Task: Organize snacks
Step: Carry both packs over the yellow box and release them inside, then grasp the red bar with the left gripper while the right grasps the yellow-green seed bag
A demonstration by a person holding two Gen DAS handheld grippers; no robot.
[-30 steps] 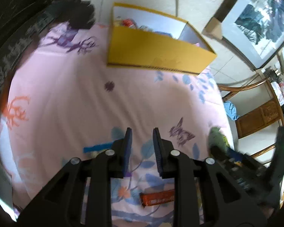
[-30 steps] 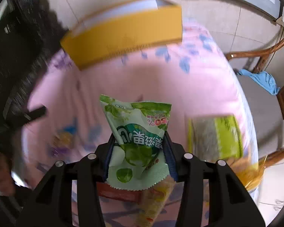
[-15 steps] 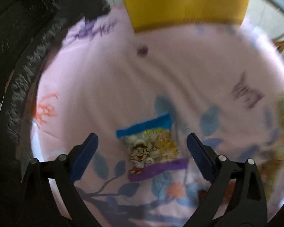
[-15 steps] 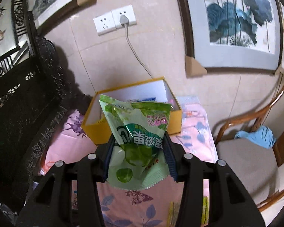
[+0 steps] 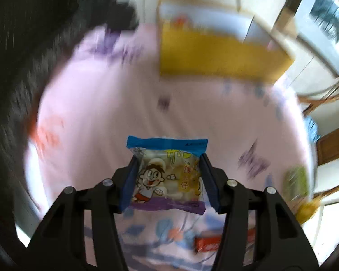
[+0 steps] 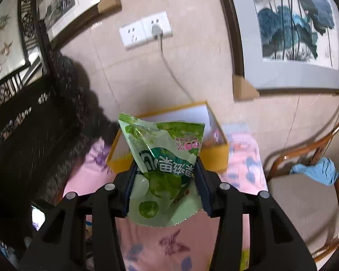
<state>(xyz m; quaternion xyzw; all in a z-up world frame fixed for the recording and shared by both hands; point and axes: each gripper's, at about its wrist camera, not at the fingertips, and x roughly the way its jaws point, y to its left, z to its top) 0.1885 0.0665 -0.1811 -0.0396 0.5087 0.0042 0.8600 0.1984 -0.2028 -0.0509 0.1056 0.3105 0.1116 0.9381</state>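
Snack packets sit in both grippers, lifted over a pink floral cloth (image 5: 106,122). The left gripper (image 5: 168,181), jaws just closed in, pinches a cartoon-boy snack pack (image 5: 167,178) by its side edges; blue sealed strip points away from the camera, purple strip toward it, long axis running across between the pads. The right gripper (image 6: 165,181) is clamped on a green candy bag (image 6: 162,167), standing roughly upright, top seal pointing up and away, serrated bottom edge toward the camera, print reading upside down.

A yellow cardboard box (image 6: 212,158) rests at the far end of the cloth, open-topped with a white inside; blurred packets lie in it, kinds not readable. In the right wrist view the green bag hangs in front of the box. An orange-red wrapped bar (image 5: 209,244) and a green packet (image 5: 296,185) lie loose on the cloth, both blurred.
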